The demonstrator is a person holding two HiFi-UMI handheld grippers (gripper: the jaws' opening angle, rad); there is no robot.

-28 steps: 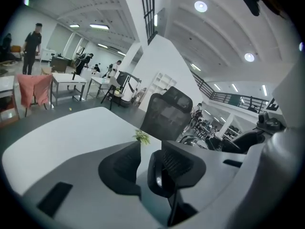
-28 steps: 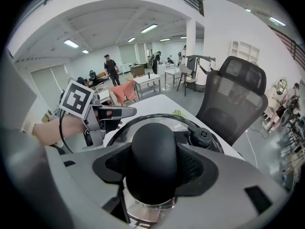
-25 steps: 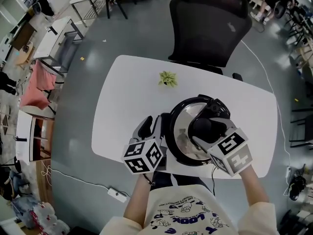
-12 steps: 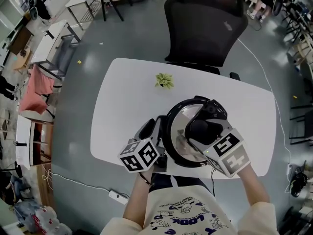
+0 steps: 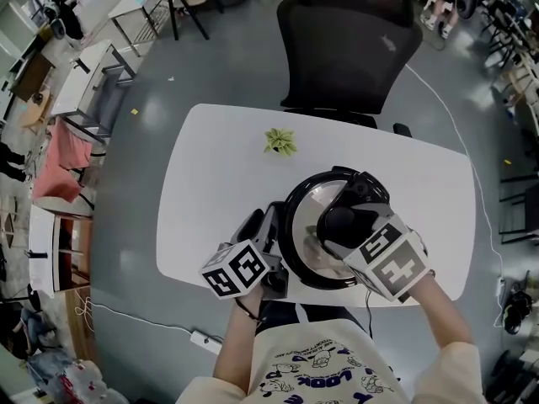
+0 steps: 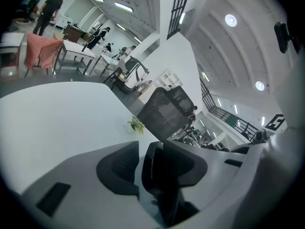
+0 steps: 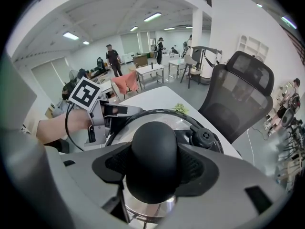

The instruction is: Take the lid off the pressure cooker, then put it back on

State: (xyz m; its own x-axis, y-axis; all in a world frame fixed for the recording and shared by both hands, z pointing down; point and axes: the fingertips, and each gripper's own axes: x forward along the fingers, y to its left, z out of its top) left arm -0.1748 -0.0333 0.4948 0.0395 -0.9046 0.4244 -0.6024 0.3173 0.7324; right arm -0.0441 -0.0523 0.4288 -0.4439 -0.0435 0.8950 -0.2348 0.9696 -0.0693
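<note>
Pressure cooker [image 5: 293, 244] stands on the white bench [image 5: 210, 183], in its near part and a little to the right of the middle. Its lid [image 5: 313, 204] sits on the pot, shiny with a dark rim. On the middle of the lid is a round black knob [image 7: 154, 144].

The right gripper [image 5: 341, 225] comes from the near right side and points steeply down at the lid. Its two fingers [image 7: 113, 163] are pinching the knob, with one dark pad pressed on each side of it. Just behind the knob, on the far right of the lid, sits a small black round cap [image 7: 205, 136].

The left gripper [image 5: 263, 224] is at the left side of the cooker, low and close to the bench. Its fingers [image 6: 119, 163] have just been opening. The black side handle [image 6: 155, 175] of the pot stands between them. A thin pale gap shows between the left pad and the handle, so the fingers are spread around it and do not squeeze it.

Farther on the bench, well apart from the cooker, stands a small green plant [image 5: 280, 140]. Behind the far edge of the bench is a black office chair [image 5: 349, 32].
</note>
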